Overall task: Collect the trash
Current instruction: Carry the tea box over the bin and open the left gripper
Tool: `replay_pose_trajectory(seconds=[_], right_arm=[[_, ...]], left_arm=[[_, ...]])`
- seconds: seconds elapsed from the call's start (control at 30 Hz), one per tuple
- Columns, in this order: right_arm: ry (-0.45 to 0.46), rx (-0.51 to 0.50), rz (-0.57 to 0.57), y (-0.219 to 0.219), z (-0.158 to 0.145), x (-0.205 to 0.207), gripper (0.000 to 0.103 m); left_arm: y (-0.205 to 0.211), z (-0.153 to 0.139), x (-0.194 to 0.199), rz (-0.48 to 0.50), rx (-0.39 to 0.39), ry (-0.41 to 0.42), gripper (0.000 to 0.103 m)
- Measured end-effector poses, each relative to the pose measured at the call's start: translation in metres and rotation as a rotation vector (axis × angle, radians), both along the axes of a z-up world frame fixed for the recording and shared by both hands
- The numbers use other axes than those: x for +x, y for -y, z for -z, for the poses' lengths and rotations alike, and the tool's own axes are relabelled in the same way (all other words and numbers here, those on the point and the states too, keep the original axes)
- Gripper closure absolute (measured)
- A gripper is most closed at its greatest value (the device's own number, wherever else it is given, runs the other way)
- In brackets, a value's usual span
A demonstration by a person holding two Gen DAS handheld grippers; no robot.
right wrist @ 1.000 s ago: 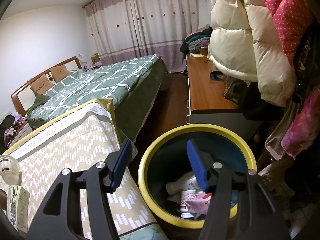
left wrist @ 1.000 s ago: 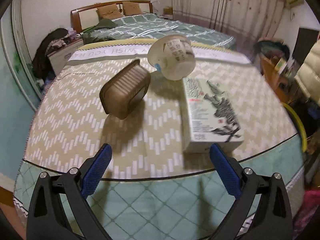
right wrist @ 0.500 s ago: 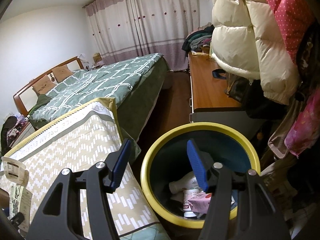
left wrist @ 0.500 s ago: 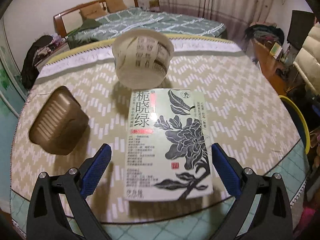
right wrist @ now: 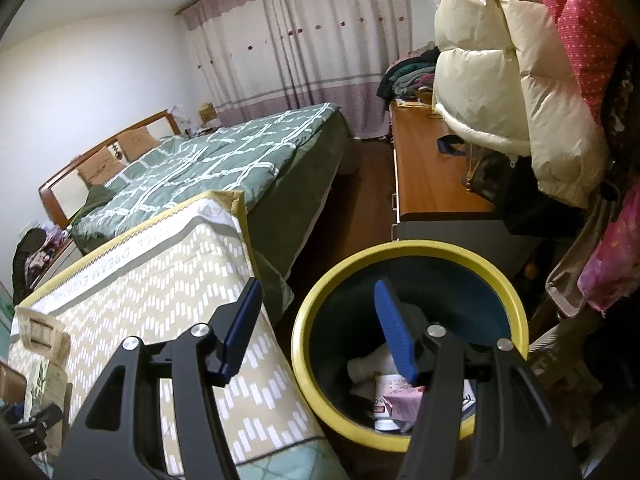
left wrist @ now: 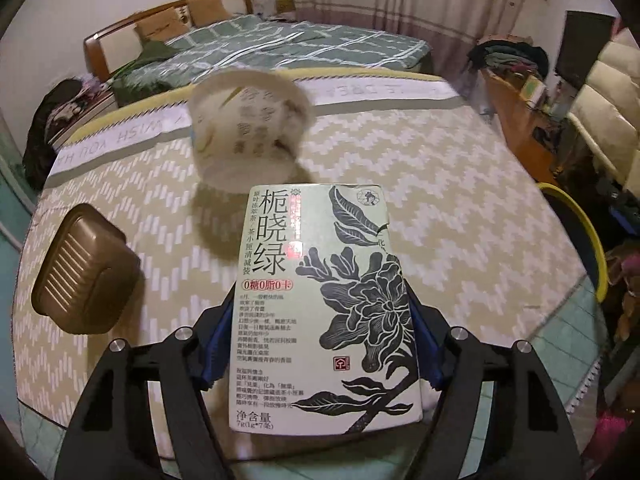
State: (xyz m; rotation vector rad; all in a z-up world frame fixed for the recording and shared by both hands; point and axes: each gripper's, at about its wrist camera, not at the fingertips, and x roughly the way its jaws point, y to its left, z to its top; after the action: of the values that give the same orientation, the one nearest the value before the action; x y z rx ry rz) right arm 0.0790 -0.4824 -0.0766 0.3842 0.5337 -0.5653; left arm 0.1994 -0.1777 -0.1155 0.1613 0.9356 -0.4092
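Our left gripper (left wrist: 320, 344) jaws clamp the tea box (left wrist: 320, 300); beyond them, cup (left wrist: 248, 136) and brown tub (left wrist: 84, 268) remain. Our right gripper (right wrist: 316, 328) jaws gape empty over the part-filled bin (right wrist: 308, 360).

Ahead of the left fingers, a blurred white paper cup (left wrist: 249, 136) blocks; a ribbed brown plastic tub (left wrist: 82, 270) sits left; bare zigzag-patterned tablecloth (left wrist: 460, 208) lies right.

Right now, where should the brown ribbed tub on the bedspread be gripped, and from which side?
Grip the brown ribbed tub across its two long ribbed walls, coming from the near, open side. It lies tipped on the bedspread, base facing the camera; its narrower width probably suits the fingers better.
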Motion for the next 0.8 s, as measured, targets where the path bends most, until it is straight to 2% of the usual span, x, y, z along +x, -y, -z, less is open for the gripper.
replay_pose_trajectory(seconds=[0.3,0.6,0.8], right_arm=[[-0.022,-0.031,0.02,0.016,-0.005,-0.051,0.047],[-0.024,-0.061,0.05,0.034,-0.012,-0.091,0.047],[-0.019,-0.059,0.07,0.048,-0.013,-0.109,0.047]], left_arm=[[0.07,-0.026,-0.036,0.199,-0.058,0.025,0.031],[0.195,-0.035,-0.054,0.413,-0.057,0.016,0.031],[0.259,-0.032,-0.062,0.506,-0.044,-0.001,0.031]])
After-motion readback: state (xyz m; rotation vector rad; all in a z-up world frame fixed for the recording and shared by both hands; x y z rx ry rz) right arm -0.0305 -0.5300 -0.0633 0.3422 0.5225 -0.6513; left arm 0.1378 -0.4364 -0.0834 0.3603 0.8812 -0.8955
